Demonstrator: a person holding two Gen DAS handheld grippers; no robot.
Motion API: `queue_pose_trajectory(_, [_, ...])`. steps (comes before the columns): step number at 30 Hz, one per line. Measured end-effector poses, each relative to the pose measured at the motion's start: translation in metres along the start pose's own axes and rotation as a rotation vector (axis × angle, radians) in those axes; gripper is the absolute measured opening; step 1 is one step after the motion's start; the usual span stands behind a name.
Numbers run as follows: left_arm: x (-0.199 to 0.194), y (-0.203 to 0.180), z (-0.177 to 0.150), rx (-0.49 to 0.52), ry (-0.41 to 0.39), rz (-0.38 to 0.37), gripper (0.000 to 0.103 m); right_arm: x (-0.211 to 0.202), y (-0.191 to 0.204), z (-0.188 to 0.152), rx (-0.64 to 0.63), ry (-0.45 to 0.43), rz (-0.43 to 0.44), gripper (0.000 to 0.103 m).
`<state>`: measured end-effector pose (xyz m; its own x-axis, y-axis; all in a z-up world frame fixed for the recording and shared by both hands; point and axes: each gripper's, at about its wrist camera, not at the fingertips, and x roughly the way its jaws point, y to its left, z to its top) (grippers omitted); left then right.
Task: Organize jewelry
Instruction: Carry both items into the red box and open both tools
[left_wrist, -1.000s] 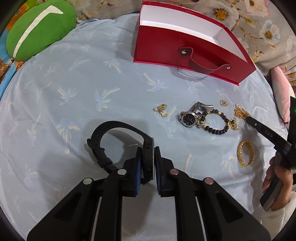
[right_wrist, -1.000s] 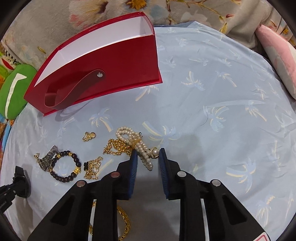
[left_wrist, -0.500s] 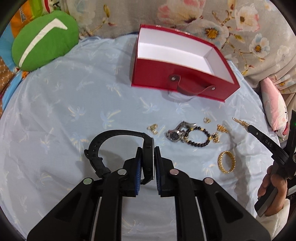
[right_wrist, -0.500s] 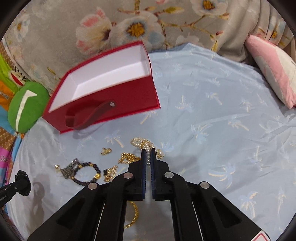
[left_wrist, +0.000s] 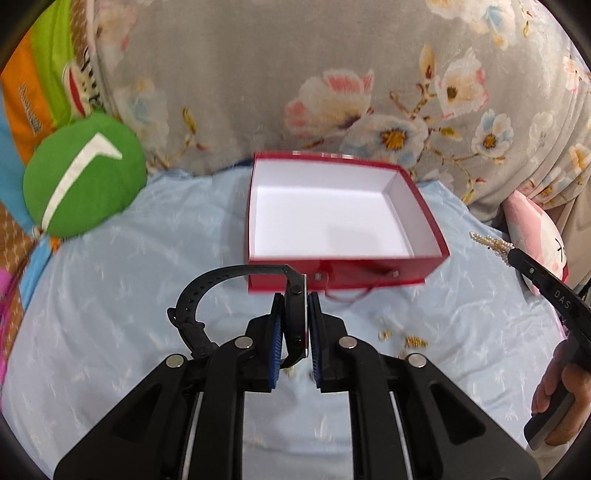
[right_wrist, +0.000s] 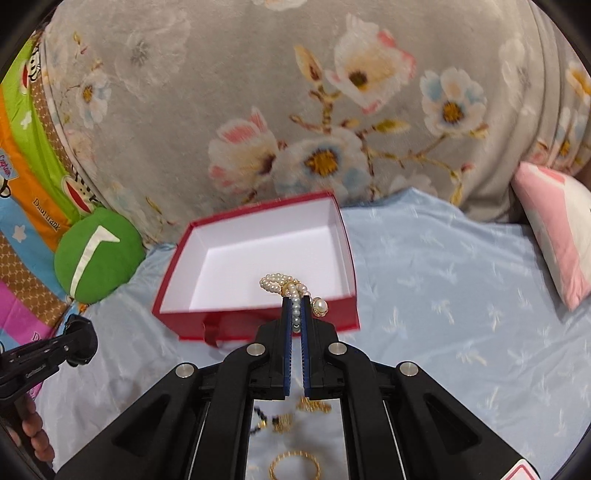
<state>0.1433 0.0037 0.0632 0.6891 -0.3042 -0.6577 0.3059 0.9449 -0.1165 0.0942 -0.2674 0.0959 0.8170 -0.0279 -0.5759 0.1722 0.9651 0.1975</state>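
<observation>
Left tongs (left_wrist: 295, 328) grip a black watch (left_wrist: 291, 314), right tongs (right_wrist: 295, 314) a pearl bracelet (right_wrist: 288, 286), at the empty red box's (left_wrist: 424, 206) near rim.

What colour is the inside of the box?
The box is white inside and red outside. The left wrist view shows it best.

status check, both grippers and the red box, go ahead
Left gripper shut on black watch. Right gripper shut on pearl bracelet. Red box open, nothing inside, nothing between it and either load.
</observation>
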Motion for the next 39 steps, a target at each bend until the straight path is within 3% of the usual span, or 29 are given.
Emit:
queue_pose_trajectory(9, [0.053, -0.017, 0.072, 0.052, -0.062, 0.035, 0.012, 0.066, 0.024, 0.052, -0.052, 0.009, 0.001, 0.003])
queue_pose_trajectory(16, [0.110, -0.030, 0.113, 0.089, -0.061, 0.045, 0.012, 0.123, 0.034, 0.068, -0.067, 0.059, -0.029, 0.003])
queue_pose_trajectory(31, [0.214, -0.043, 0.102, 0.119, 0.053, 0.085, 0.016, 0.203, 0.032, 0.053, -0.066, 0.170, -0.070, 0.004])
queue_pose_trajectory(33, [0.225, -0.041, 0.099, 0.103, 0.080, 0.080, 0.017, 0.207, 0.032, 0.052, -0.065, 0.168, -0.073, 0.008])
queue_pose_trajectory(35, [0.232, -0.039, 0.096, 0.093, 0.099, 0.078, 0.025, 0.209, 0.033, 0.052, -0.073, 0.167, -0.080, 0.011])
queue_pose_trajectory(36, [0.234, -0.039, 0.096, 0.091, 0.102, 0.083, 0.029, 0.208, 0.034, 0.052, -0.075, 0.163, -0.083, 0.018])
queue_pose_trajectory(38, [0.231, -0.038, 0.093, 0.086, 0.067, 0.122, 0.060, 0.204, 0.035, 0.052, -0.084, 0.146, -0.093, 0.034])
queue_pose_trajectory(39, [0.226, -0.039, 0.093, 0.088, 0.029, 0.142, 0.068, 0.201, 0.035, 0.052, -0.088, 0.134, -0.099, 0.040])
